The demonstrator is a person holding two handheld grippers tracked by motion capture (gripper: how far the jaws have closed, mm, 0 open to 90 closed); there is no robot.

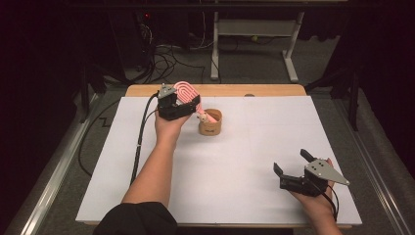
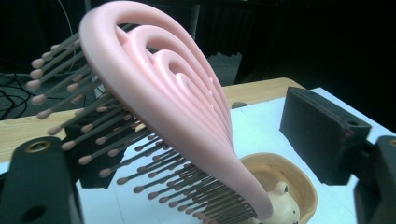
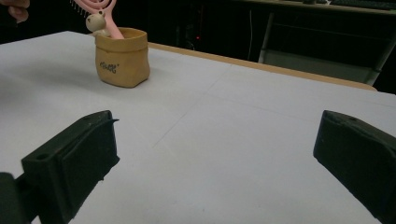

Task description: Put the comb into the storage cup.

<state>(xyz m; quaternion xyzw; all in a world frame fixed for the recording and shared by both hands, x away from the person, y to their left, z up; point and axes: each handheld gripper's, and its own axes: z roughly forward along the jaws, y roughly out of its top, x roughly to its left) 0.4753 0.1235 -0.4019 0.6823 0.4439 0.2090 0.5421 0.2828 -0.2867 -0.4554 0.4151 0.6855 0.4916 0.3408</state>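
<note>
High view, left claw: my left claw [image 1: 188, 104] sits upper centre of the frame at the pink hairbrush [image 1: 185, 92], whose handle stands in the tan cup [image 1: 210, 123] just right of it.
High view, right claw: my right claw [image 1: 292, 163] rests lower right on the white bench [image 1: 244, 161], jaws spread, nothing between them.
Left gripper view, claw state: jaws stand apart with the brush head [image 2: 154, 88] between them; the right pad [image 2: 322, 133] is clear of it, so I judge the brush released and leaning in the cup [image 2: 299, 186].
Left gripper view, technique: back away along the jaw line without snagging the bristles [image 2: 107, 140], so the cup does not tip.
Left gripper view, hidden: the left pad lies behind the bristles; contact there cannot be told.
Right gripper view, claw state: both jaws wide open over bare bench [image 3: 243, 154].
Right gripper view, task items: cup [image 3: 122, 57] at upper left, the brush [image 3: 95, 8] cut off by the frame's top edge.
</note>
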